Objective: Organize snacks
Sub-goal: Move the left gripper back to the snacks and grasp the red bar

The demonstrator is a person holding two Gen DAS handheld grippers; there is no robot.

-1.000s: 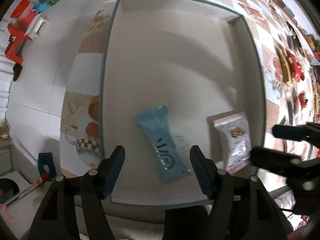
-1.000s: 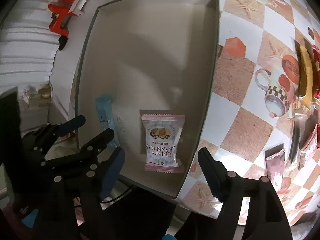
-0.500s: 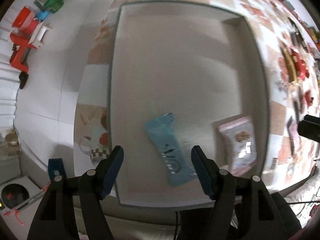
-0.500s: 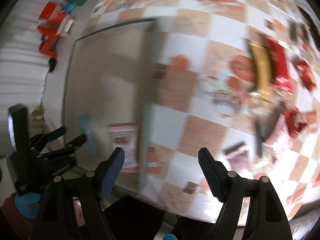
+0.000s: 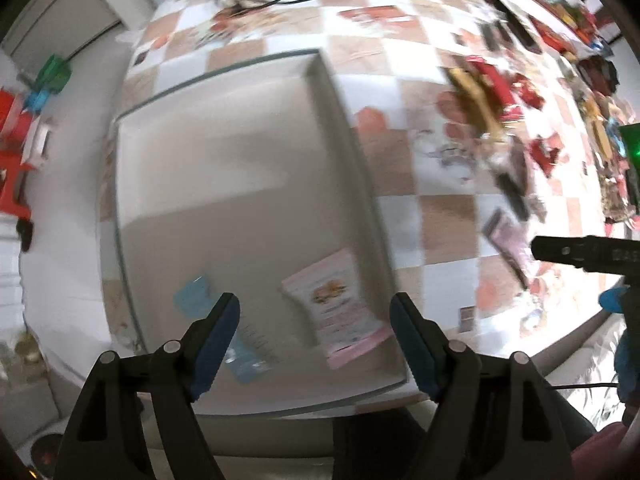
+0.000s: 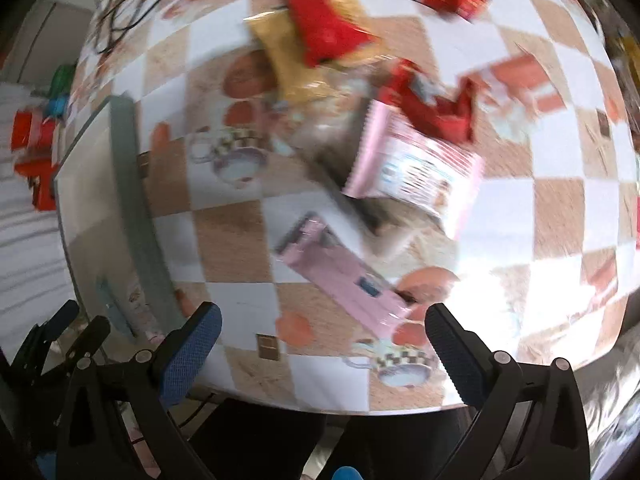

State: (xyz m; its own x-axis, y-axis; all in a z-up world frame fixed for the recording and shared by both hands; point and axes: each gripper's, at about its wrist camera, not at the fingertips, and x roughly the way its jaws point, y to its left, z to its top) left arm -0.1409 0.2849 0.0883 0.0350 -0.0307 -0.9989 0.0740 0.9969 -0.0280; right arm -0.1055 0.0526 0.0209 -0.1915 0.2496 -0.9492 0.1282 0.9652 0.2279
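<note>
Your left gripper (image 5: 314,336) hangs over the near end of the shallow box (image 5: 344,128), pointing straight down at it. Its jaws are spreading wider, and nothing sits between the blue pads (image 5: 216,340). In the left wrist view, two snacks lie flat on the box floor: the blue packet (image 5: 224,328) at about 7 o'clock, partly hidden behind the left finger, and the pink cookie packet (image 5: 340,312) at about 5 o'clock, close to the box's right wall. The two packets lie apart from each other.

Your right gripper (image 6: 322,344) is over the checkered tablecloth (image 6: 232,240), outside the box, whose rim shows at 9 o'clock in the right wrist view. Its jaws are opening too, standing very wide, with nothing between them. Just ahead of the fingers, toward 12 o'clock, a long pink bar wrapper (image 6: 344,272) lies diagonally on the cloth. Beyond it, near the centre of the right wrist view, a pink-and-white packet (image 6: 416,168) rests on other wrappers. Farther out, at 12 o'clock, a red packet (image 6: 324,24) overlaps a yellow packet (image 6: 288,68), and another red wrapper (image 6: 436,108) lies at about 1 o'clock. Motion blur smears this view, so the printing on the wrappers cannot be read.
</note>
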